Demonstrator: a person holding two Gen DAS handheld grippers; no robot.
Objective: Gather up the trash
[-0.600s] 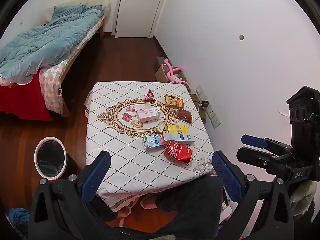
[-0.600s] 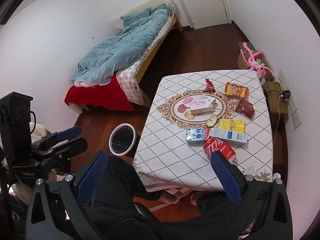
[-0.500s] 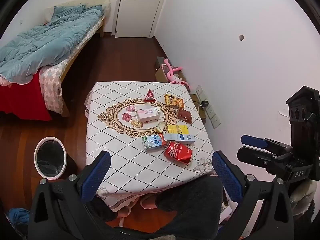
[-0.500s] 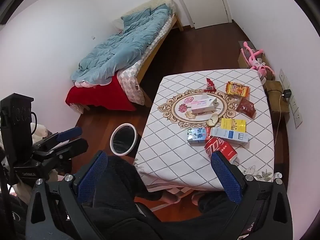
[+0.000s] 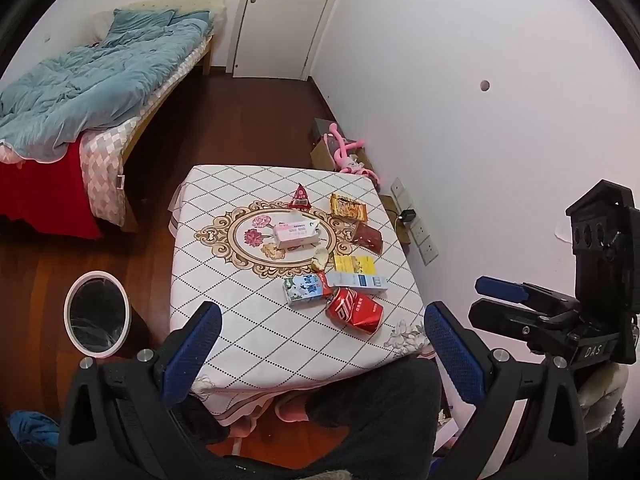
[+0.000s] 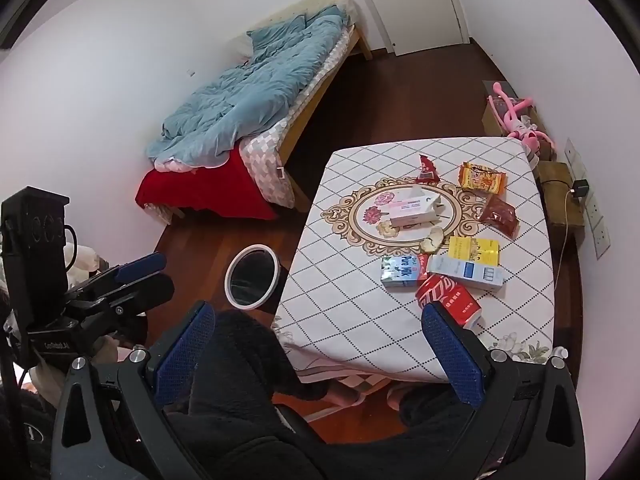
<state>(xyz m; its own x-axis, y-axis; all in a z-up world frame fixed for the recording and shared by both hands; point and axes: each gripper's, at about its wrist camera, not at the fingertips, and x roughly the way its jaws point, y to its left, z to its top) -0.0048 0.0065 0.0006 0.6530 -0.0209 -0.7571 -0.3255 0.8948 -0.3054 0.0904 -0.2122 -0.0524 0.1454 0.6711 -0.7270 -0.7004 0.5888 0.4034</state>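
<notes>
The worktop (image 5: 248,320), under a diamond-patterned cloth, carries all the trash in a loose cluster on its right half, and the bin (image 5: 97,314) with its white rim stands on the floor just beside the worktop's left edge. Nothing has been collected yet, so the step in hand is judged to be the first reach. It would go best by starting with the nearest piece, the crushed red can (image 5: 354,309), which lies touching the blue milk carton (image 5: 305,289) and next to the long white box (image 5: 357,281); coming in from the near side should avoid shoving its neighbours. Further back lie the yellow box (image 5: 355,265), the tissue pack (image 5: 295,233) and the snack wrappers (image 5: 348,207). Flat wrappers may need a low, scooping approach.

Both grippers hang above the person's lap, well short of the worktop, tilted steeply down toward it. The left gripper (image 5: 322,346) has its fingers spread wide and empty; the right gripper (image 6: 318,350) likewise.
</notes>
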